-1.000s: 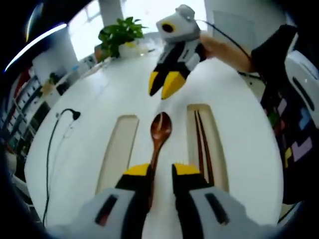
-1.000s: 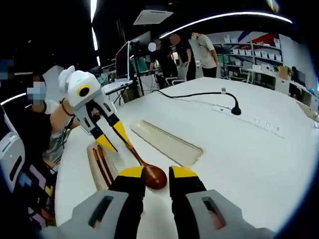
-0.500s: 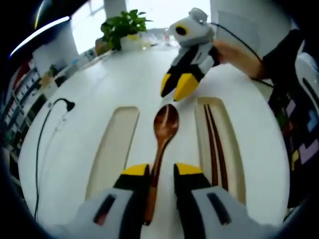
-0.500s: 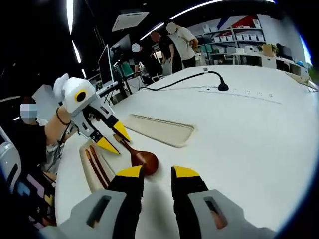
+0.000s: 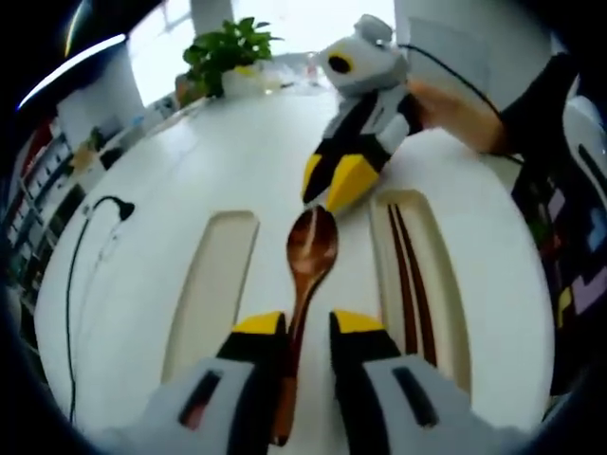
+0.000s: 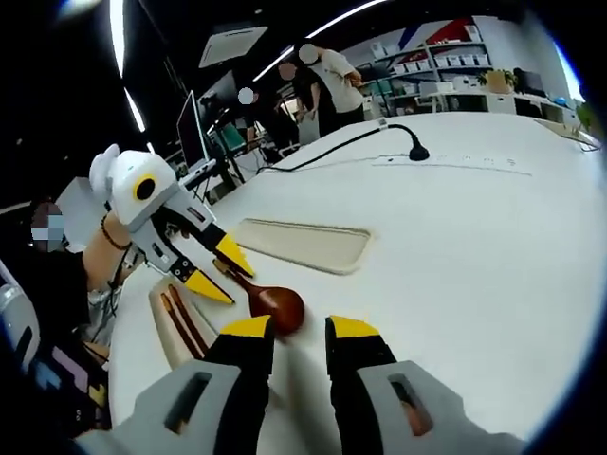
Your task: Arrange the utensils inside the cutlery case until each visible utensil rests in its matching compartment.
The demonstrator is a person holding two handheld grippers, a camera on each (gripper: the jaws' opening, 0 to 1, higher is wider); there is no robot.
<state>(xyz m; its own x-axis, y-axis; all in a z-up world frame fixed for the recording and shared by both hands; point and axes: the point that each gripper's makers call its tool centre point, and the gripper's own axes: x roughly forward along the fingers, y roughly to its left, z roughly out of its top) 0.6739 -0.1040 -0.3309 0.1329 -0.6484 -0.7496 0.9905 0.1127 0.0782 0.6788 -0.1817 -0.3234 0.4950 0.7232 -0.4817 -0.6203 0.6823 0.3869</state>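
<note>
1. Left gripper view: low over the white worktop (image 5: 237, 152), close, facing along the spoon (image 5: 305, 275) twd a plant (image 5: 228, 52) & windows.
2. Right gripper view: low, close, facing opp. way, twd shelves & standing people (image 6: 327, 81).
3. Shared: spoon (image 6: 270, 301), chopsticks (image 5: 408, 284), both recesses; each sees the other claw (image 5: 327, 185) (image 6: 220, 270).
</note>
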